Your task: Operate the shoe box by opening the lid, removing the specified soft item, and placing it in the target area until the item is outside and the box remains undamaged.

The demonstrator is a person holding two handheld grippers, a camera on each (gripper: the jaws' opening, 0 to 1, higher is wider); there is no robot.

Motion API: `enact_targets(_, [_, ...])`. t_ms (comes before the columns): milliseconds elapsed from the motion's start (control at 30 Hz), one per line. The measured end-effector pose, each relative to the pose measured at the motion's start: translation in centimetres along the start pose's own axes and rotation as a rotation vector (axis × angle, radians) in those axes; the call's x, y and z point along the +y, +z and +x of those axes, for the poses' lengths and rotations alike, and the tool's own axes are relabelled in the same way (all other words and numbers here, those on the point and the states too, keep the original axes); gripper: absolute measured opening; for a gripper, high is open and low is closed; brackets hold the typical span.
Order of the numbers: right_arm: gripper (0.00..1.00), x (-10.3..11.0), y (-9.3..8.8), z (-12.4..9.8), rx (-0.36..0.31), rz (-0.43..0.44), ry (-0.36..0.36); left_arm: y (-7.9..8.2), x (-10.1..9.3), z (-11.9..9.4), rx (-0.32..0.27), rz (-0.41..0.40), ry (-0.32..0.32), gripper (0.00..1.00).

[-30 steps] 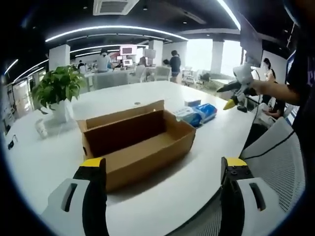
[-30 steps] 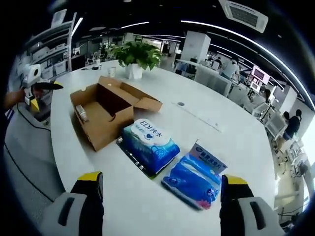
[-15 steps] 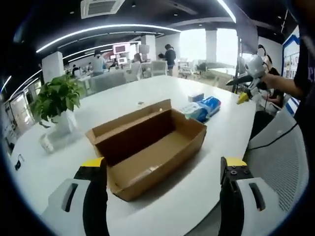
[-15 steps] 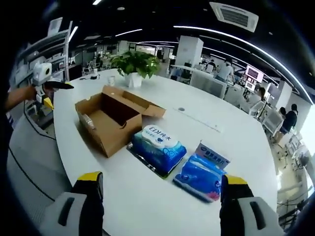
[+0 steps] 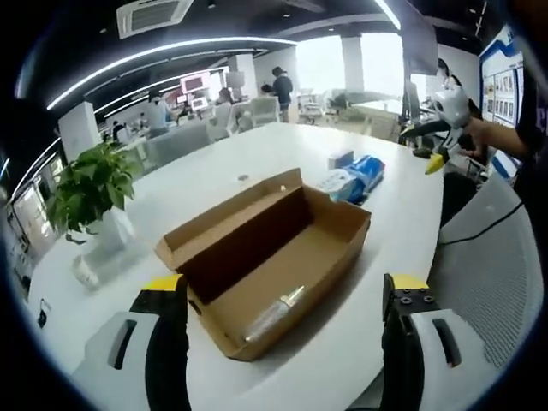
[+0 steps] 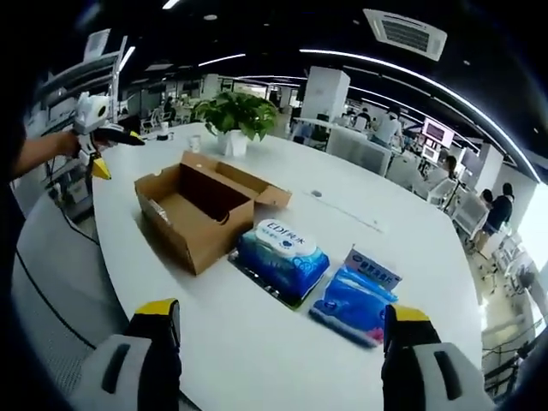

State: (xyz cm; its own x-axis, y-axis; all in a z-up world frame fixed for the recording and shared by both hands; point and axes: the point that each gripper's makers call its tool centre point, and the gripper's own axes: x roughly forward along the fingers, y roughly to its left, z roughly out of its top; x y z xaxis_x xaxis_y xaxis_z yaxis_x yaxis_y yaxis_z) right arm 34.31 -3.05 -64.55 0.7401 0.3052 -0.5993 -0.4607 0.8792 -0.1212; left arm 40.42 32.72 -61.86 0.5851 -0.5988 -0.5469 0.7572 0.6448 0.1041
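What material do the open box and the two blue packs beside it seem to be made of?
The open box looks like plain brown cardboard with a matte finish: the flaps hold straight creases and the surface gives no shine. The two blue packs look like soft plastic film: glossy, printed, with highlights and rounded, wrinkled edges. What is inside them cannot be told. The table looks smooth, white and slightly reflective.

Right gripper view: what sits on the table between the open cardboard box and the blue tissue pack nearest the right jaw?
A wet-wipes pack with a white label lies between the cardboard box and the blue tissue pack, resting on a dark flat sheet, in the right gripper view.
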Motion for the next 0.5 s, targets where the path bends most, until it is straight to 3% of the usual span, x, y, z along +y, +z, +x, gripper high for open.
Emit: enact_targets(500, [0.99, 3.2, -0.6, -1.0, 0.004, -0.015, 0.013, 0.3, 2.0, 1.1, 0.053, 0.082, -0.022, 0.91])
